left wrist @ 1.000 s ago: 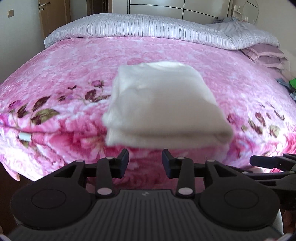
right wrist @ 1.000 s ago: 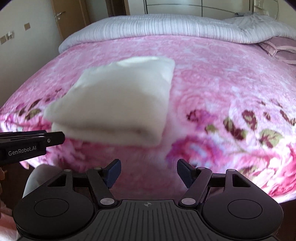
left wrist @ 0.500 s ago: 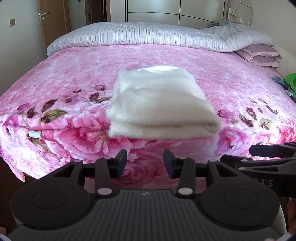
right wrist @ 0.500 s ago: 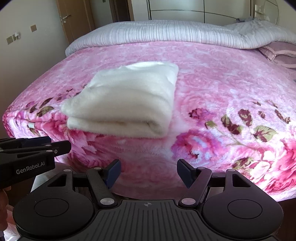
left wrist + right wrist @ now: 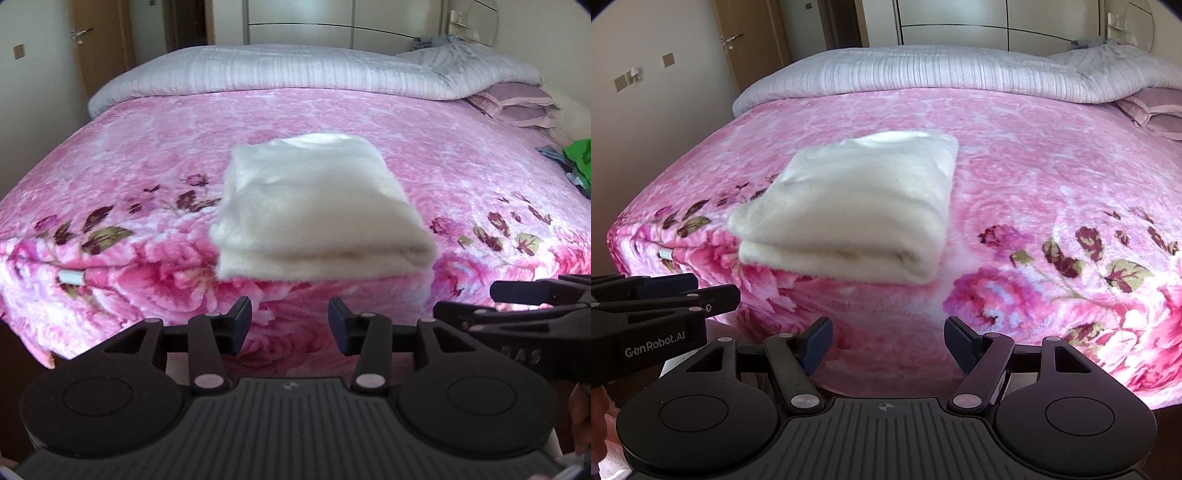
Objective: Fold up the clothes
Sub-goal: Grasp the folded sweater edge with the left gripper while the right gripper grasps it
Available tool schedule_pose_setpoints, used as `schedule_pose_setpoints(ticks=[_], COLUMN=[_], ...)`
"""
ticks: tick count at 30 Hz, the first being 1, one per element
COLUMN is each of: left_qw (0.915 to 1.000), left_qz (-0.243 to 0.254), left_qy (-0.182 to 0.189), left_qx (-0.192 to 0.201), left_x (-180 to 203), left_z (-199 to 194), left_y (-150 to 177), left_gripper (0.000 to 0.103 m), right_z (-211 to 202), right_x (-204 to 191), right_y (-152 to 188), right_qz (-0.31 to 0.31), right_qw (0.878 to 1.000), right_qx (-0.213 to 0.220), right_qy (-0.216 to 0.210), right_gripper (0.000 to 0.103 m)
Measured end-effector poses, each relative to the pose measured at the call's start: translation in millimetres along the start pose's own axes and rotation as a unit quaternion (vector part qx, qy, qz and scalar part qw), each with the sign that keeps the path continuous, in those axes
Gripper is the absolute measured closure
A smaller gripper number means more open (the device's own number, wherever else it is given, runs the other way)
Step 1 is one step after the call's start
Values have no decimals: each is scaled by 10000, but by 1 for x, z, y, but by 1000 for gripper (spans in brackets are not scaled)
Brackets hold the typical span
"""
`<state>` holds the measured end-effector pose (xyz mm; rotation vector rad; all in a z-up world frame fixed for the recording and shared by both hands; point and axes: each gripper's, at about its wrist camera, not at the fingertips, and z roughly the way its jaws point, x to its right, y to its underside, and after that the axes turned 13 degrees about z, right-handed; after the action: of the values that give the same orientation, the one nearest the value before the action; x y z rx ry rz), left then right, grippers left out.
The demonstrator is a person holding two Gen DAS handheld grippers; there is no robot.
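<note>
We see a bed (image 5: pixel 147 155) under a pink floral blanket, with cream walls (image 5: pixel 646 122). A wooden door (image 5: pixel 99 44) stands behind it.

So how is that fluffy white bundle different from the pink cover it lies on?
The white garment is plain cream with no pattern; the pink blanket carries a flower print. The white garment is folded into a compact stack of layers; the pink blanket is spread flat across the bed and hangs over its near edge. The garment covers only a small patch of the blanket. Both look soft and plush.
</note>
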<state>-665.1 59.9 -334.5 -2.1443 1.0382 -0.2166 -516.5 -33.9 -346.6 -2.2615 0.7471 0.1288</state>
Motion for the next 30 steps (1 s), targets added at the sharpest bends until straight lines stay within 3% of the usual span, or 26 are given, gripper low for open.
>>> schedule_pose_setpoints(ticks=[4,7,11,16,21,23,26,30], left_qw=[9975,9886,9709,9518,9245,9224,9284,8995], left_qz=[-452,-1144,-1989,-2492,-2960,-2929,-2842,-3259], left_qy=[541,962,1308,1777,2397,2515,2391,2903], left_qx=[87,184,281,207,120,69,-117,-189], left_x=[-32,-72,-128,-171,-190,-190,-188,-191], left_z=[9,16,42,99,159,175,194,215], left_y=[-9,-11,-13,-23,-29,-33,-36,-31], left_gripper=[57,52,47,46,46,46,45,44], right_z=[7,16,30,70,114,126,142,159], right_x=[28,54,86,119,130,134,138,143], right_y=[-10,-19,-39,-74,-94,-99,-107,-117], right_qz=[494,977,1576,2382,2816,3047,3280,3456], right_qw=[9988,9952,9861,9624,9433,9329,9241,9107], right_qx=[47,27,6,-304,-597,-645,-698,-800], right_qy=[48,-4,-518,-1274,-1652,-1811,-1831,-2115], right_gripper=[33,33,33,33,33,33,33,33])
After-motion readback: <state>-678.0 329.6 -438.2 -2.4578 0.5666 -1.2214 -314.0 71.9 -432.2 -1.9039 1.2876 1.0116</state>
